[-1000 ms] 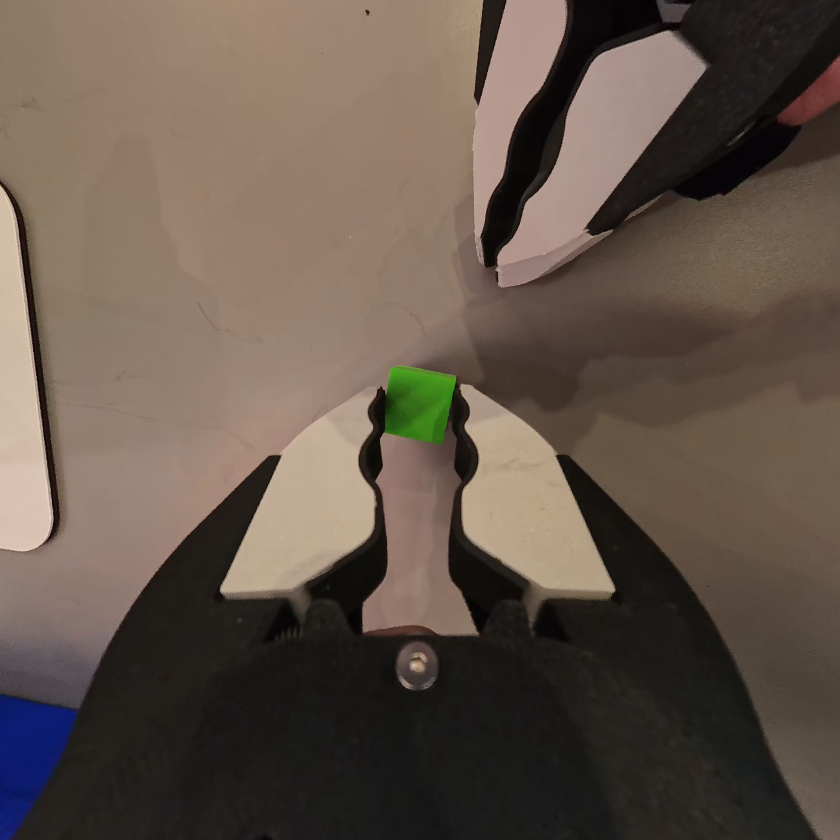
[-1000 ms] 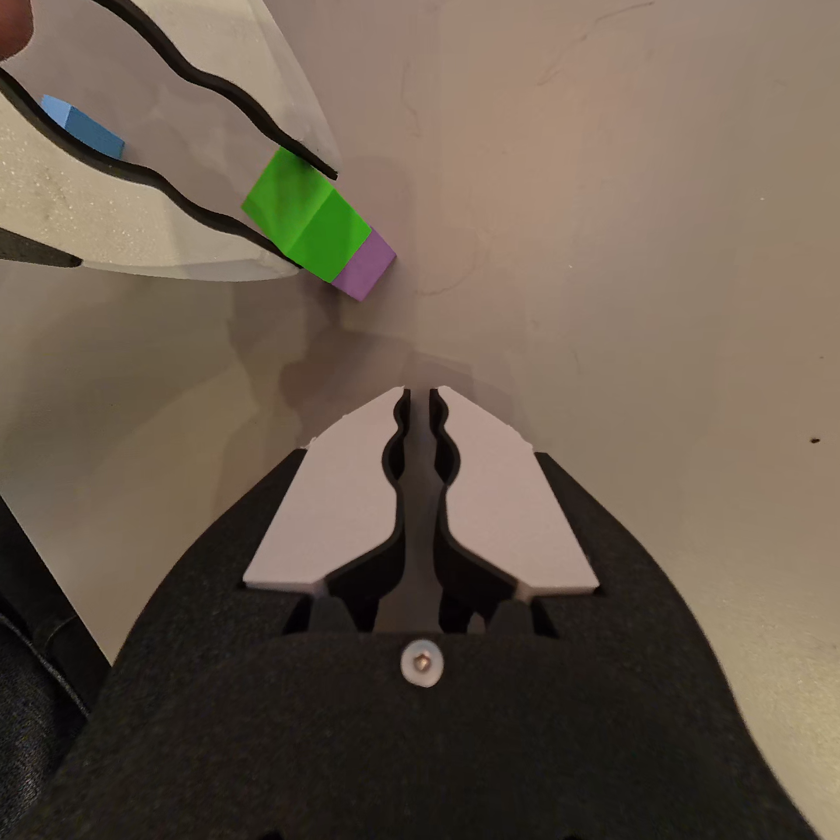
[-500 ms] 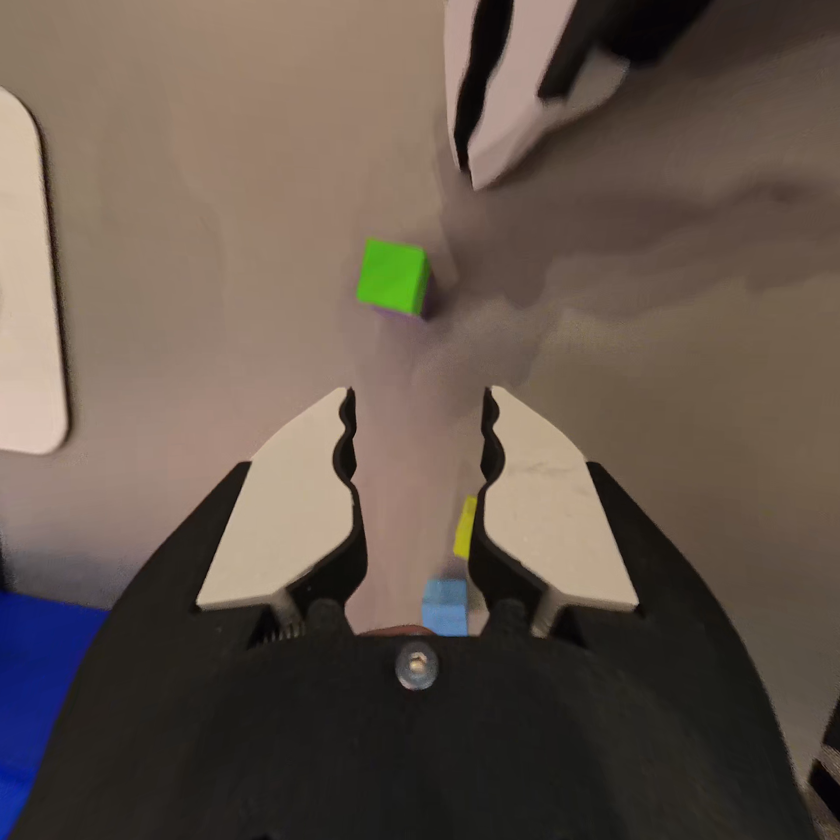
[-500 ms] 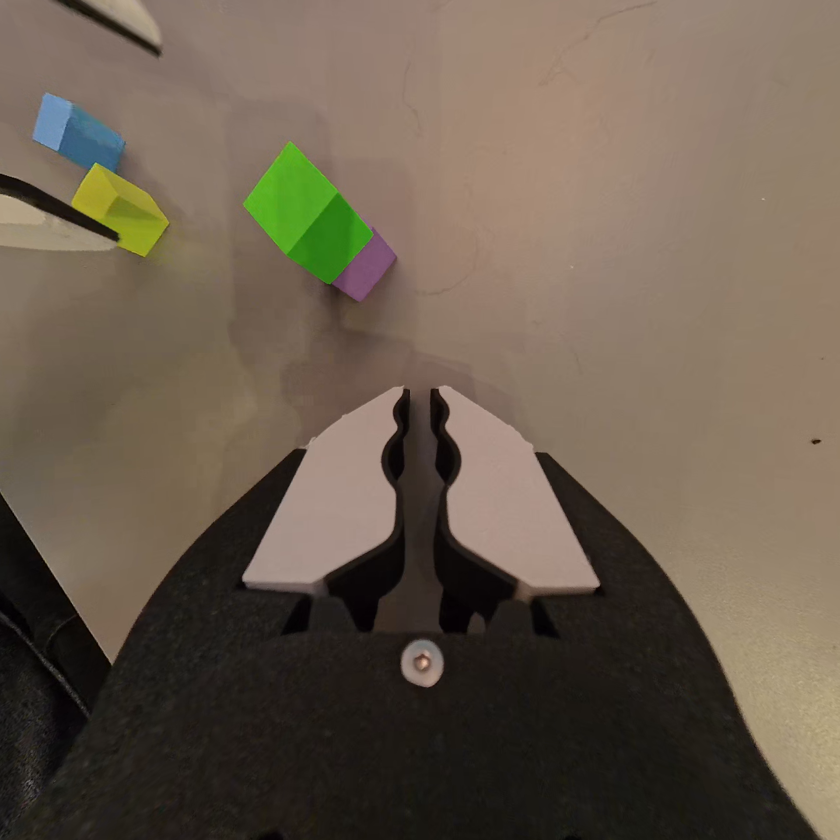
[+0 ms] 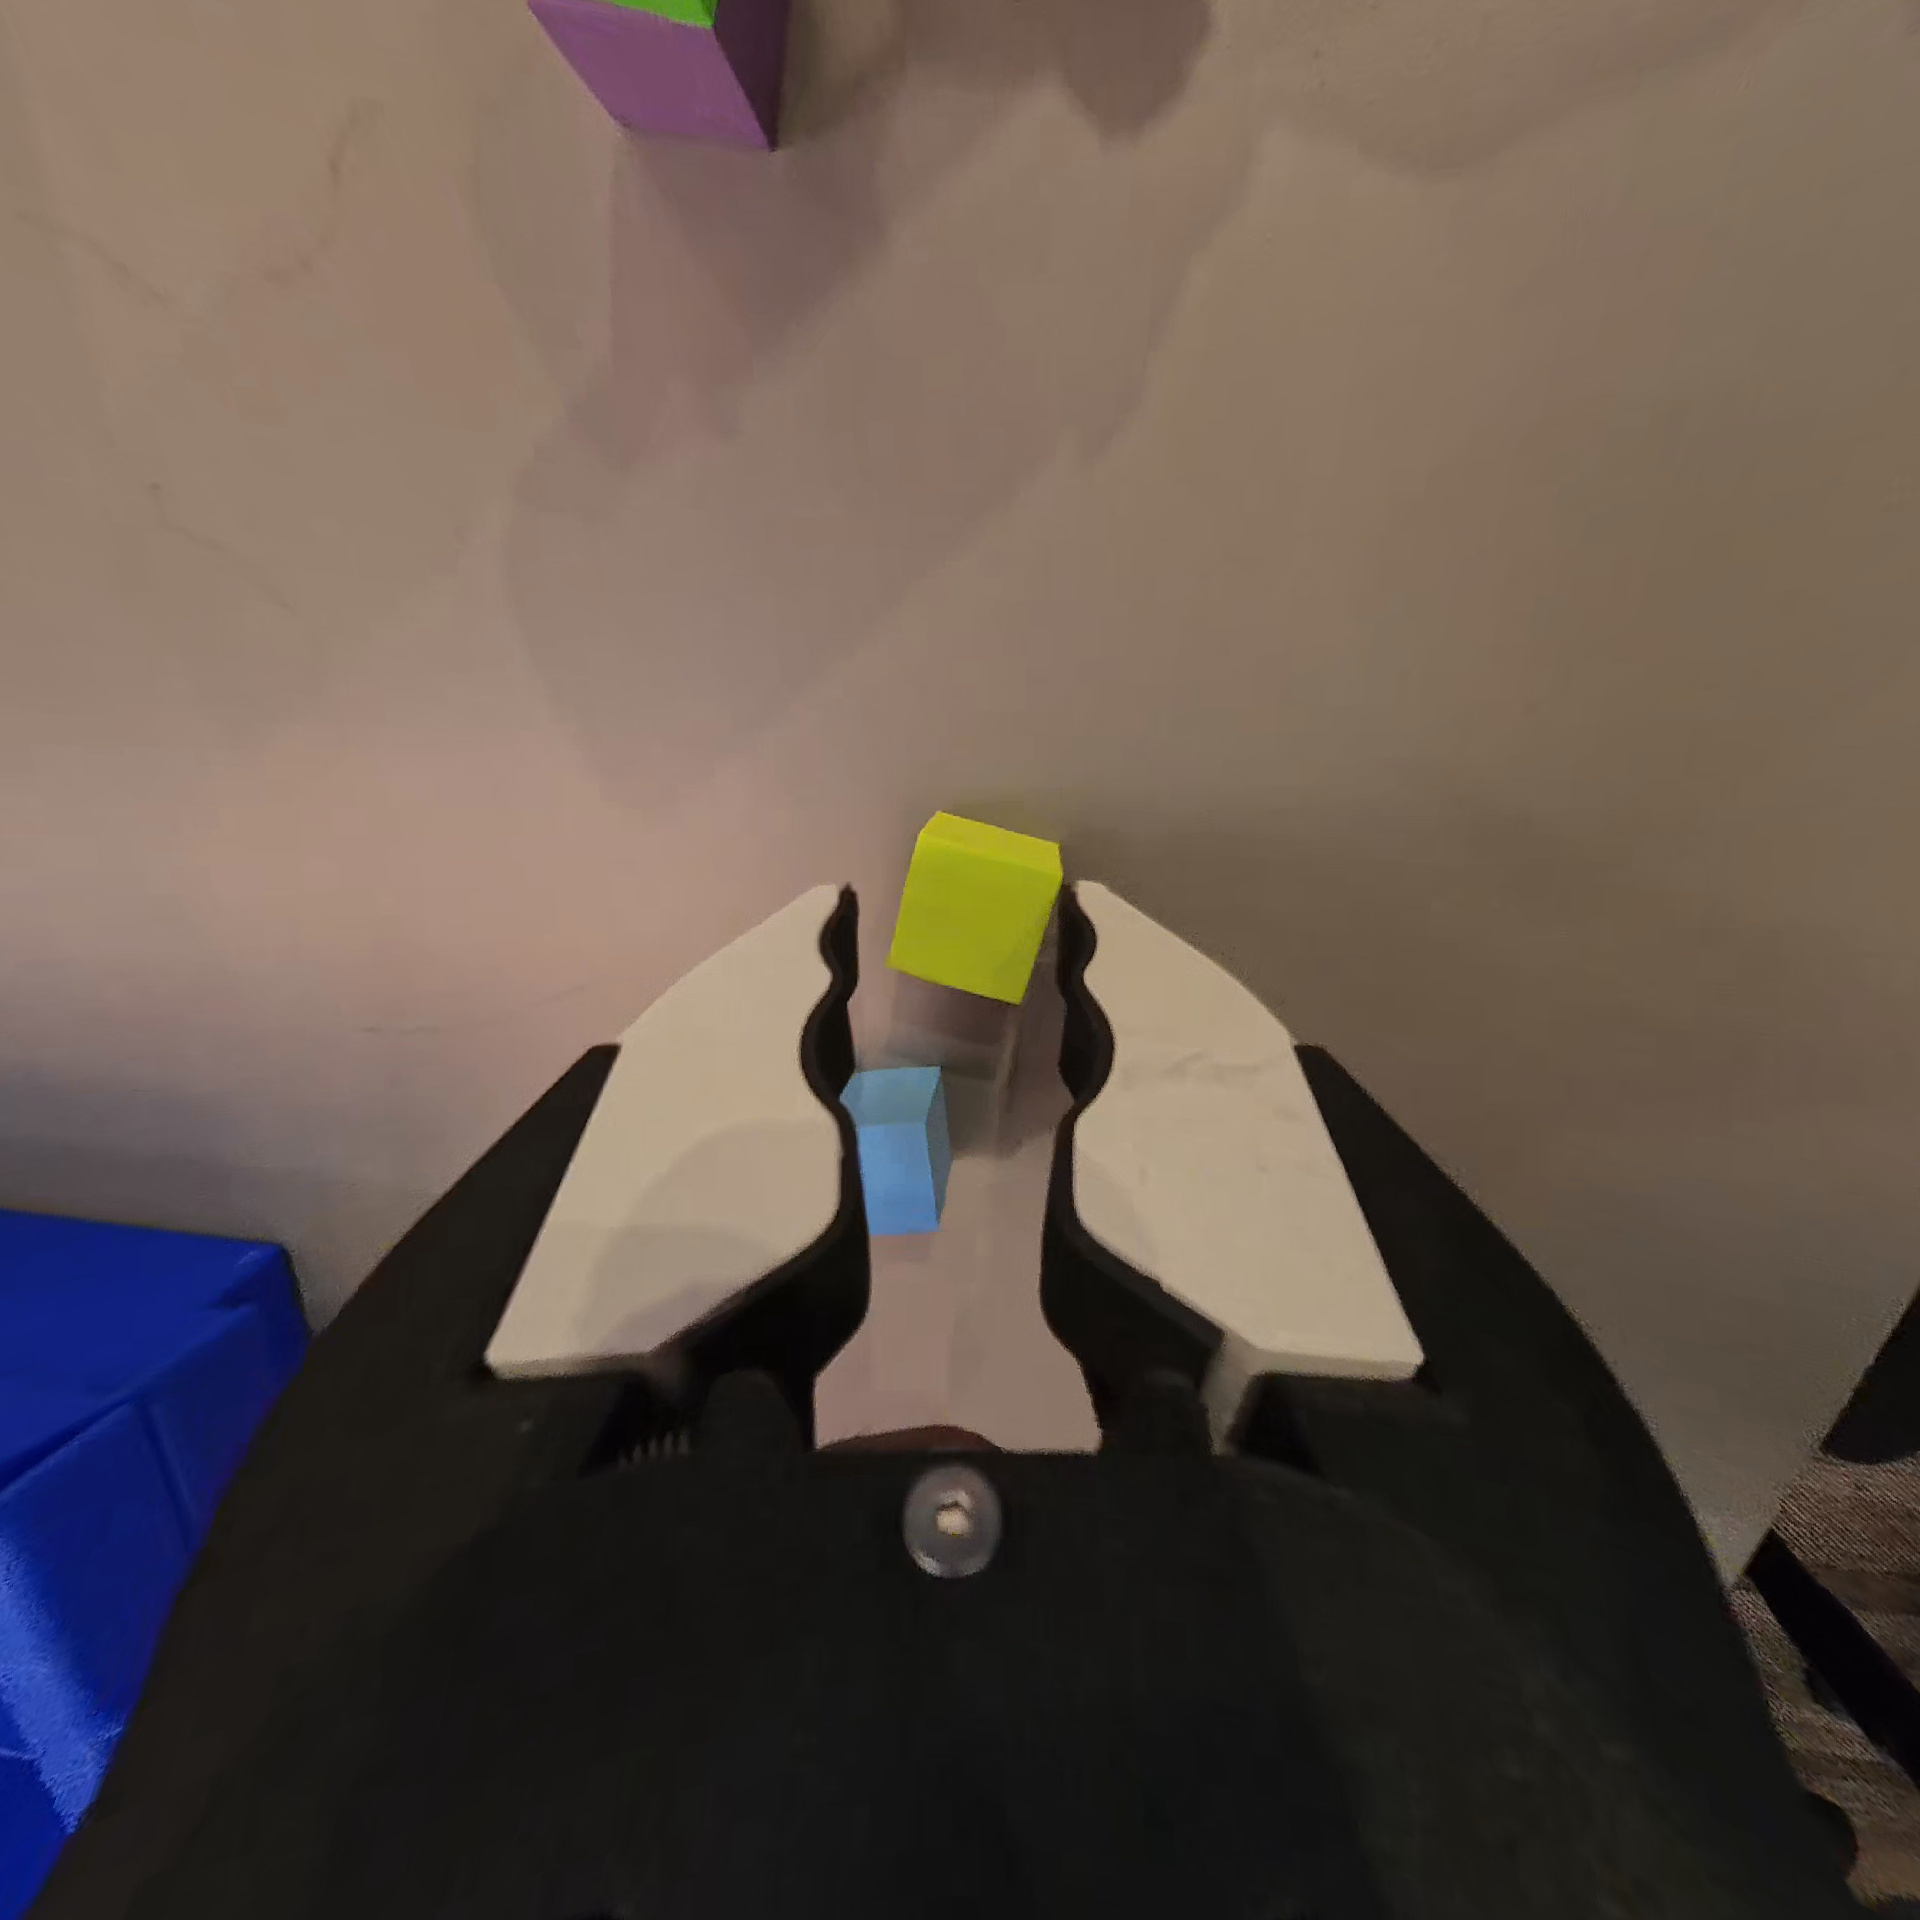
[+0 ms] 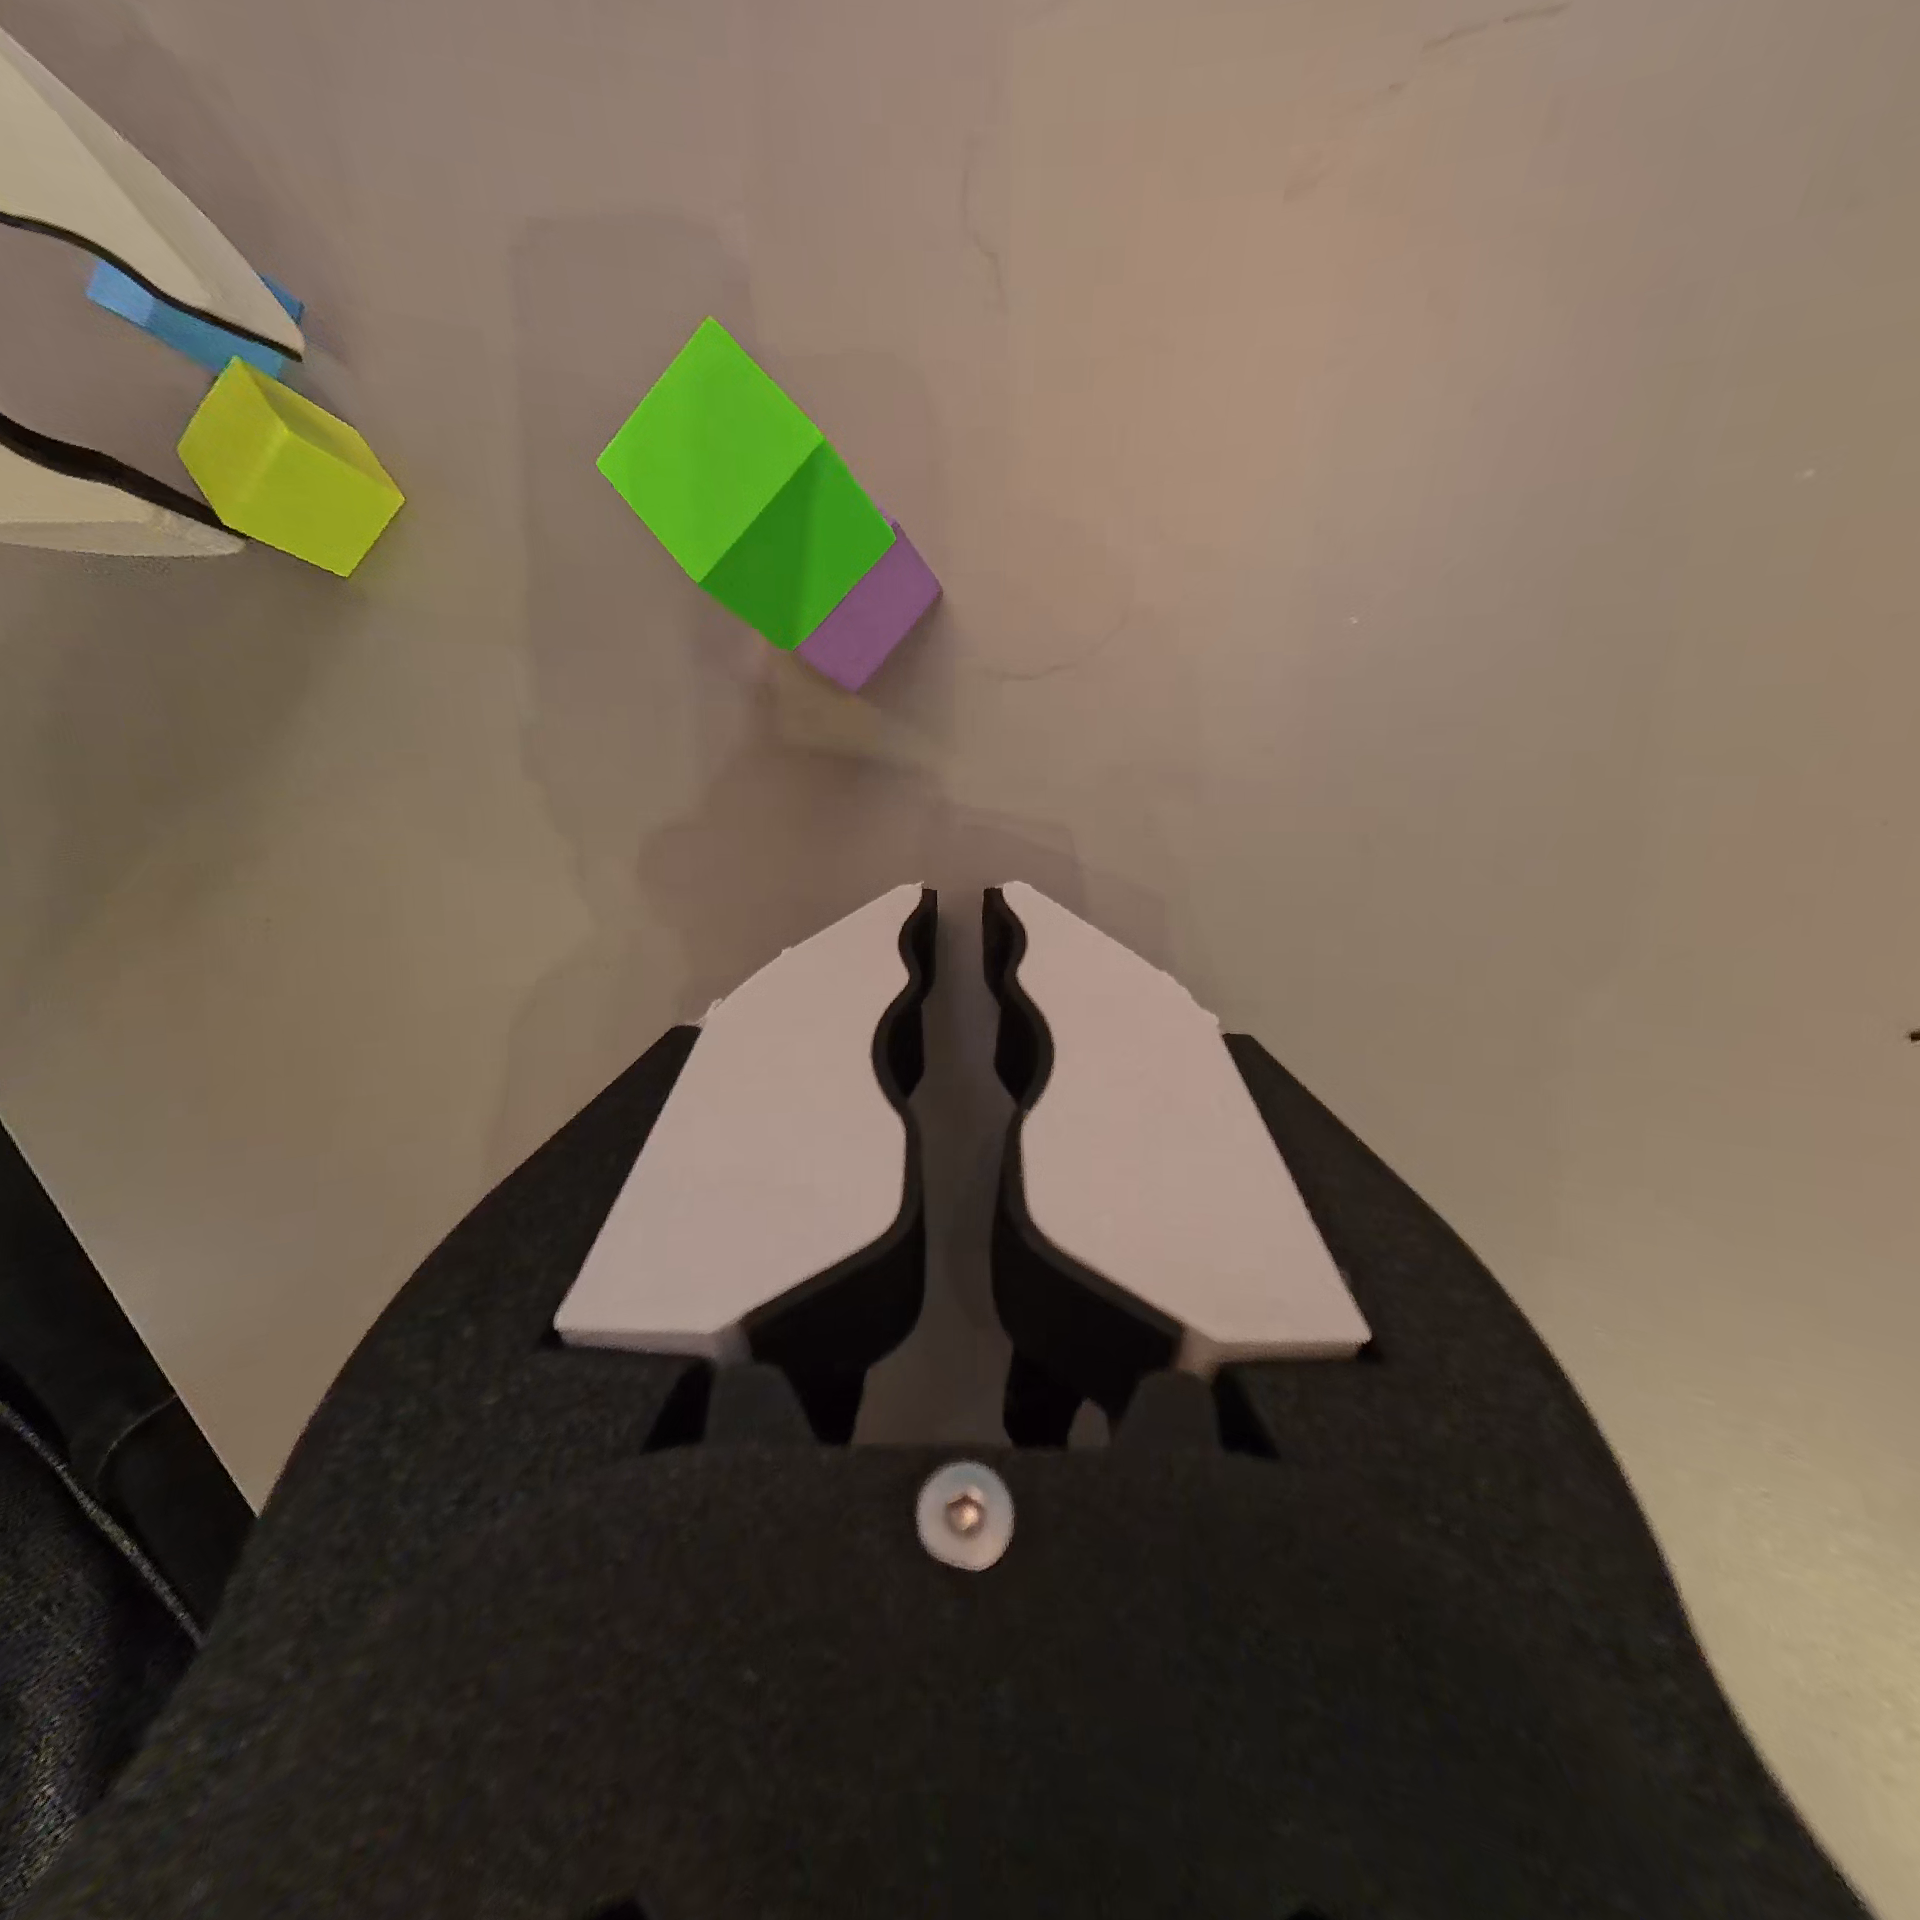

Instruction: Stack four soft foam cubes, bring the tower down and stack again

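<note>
On the grey tabletop (image 5: 416, 623), the left hand-held gripper (image 5: 956, 914) is spread around the yellow cube (image 5: 977, 904): its right pad looks against the cube, with a clear gap at the left pad. The blue cube (image 5: 899, 1153) lies deeper between its fingers. The right hand-held gripper (image 6: 959, 904) is nearly pressed together on nothing; ahead to its left the green cube (image 6: 748, 488) sits on the purple cube (image 6: 868, 613).
</note>
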`<state>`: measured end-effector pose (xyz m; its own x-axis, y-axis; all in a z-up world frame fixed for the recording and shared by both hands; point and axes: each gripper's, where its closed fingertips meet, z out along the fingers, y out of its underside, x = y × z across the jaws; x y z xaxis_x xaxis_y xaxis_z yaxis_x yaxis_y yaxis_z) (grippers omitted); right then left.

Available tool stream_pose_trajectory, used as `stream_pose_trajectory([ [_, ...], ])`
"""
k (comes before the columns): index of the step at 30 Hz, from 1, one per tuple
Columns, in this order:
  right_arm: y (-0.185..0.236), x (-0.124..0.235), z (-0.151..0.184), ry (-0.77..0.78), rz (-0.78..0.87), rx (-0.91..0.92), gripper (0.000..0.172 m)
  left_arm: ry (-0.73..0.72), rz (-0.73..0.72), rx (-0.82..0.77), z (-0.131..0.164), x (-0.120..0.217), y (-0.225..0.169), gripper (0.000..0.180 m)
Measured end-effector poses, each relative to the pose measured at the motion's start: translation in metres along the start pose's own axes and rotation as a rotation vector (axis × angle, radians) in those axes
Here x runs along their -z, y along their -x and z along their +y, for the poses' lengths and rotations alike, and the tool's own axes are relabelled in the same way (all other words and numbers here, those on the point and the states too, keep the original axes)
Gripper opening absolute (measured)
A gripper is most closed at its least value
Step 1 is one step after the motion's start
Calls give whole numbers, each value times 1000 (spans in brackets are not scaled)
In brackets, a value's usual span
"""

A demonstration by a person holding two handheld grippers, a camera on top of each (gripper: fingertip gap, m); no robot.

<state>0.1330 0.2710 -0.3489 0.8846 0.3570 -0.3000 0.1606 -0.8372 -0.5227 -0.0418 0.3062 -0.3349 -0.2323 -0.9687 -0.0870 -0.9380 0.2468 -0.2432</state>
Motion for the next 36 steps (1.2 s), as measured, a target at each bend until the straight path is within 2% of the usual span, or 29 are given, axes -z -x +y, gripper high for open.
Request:
stream_pose_trajectory([
  [2,0,0,0,0,-1,0,8,1,8,-2,0,-3,-1,28],
  [8,0,0,0,-2,-8,-3,8,-42,2,22,-13,0,8,27],
  [19,0,0,0,-4,-17,-3,8,-137,-54,-72,-102,30,33,27],
  [24,0,0,0,-4,-21,-4,8,-138,-54,-109,-128,29,38,27],
  [29,0,0,0,-4,-23,-3,8,-130,-36,-134,-140,22,39,27],
  [36,0,0,-1,-5,-32,-6,8,-111,-19,-156,-141,14,40,27],
])
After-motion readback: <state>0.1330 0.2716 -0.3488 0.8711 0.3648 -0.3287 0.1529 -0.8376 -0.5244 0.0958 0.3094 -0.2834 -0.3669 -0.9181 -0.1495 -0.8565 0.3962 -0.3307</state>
